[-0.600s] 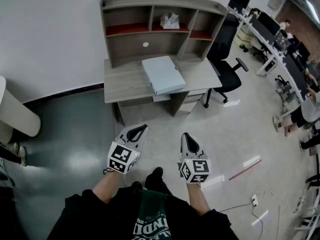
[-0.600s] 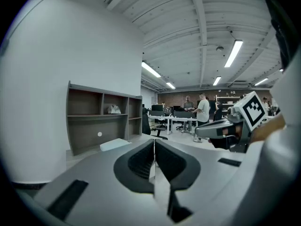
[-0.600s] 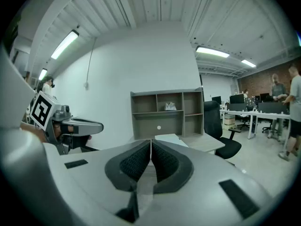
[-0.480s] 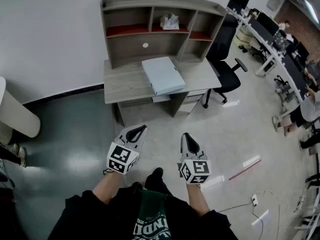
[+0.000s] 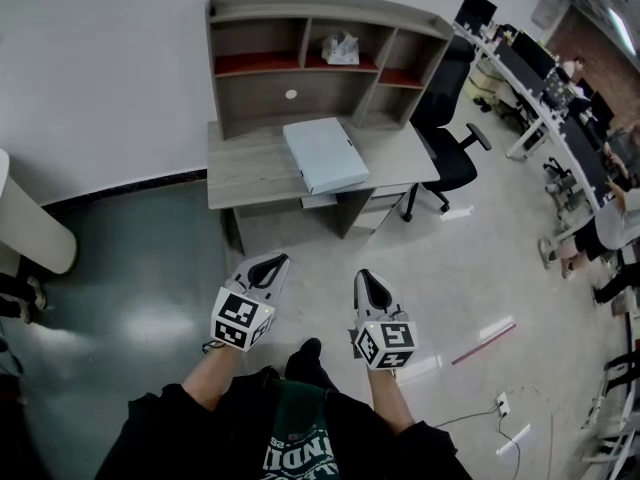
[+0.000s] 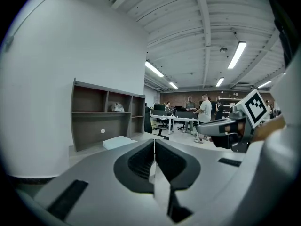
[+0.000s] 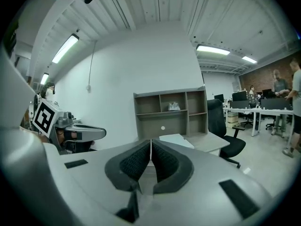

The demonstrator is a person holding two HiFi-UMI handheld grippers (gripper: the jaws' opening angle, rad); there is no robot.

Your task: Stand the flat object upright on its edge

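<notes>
A pale blue flat box [image 5: 324,154] lies flat on the grey wooden desk [image 5: 240,168], well ahead of me; it shows small in the left gripper view [image 6: 120,142] and in the right gripper view [image 7: 176,140]. My left gripper [image 5: 272,264] is held over the floor, short of the desk, jaws shut with nothing between them [image 6: 154,149]. My right gripper [image 5: 366,280] hangs beside it, also shut and empty [image 7: 150,152]. Both point toward the desk.
The desk carries a hutch [image 5: 310,53] with shelves; a crumpled white item [image 5: 341,48] sits in it. A black office chair [image 5: 450,138] stands right of the desk. Further desks with monitors [image 5: 545,68] and people fill the right side. Cables [image 5: 510,408] lie on the floor.
The view has shifted slightly toward the desk; both grippers sit a little further left and forward in the picture. Jaws stay shut.
</notes>
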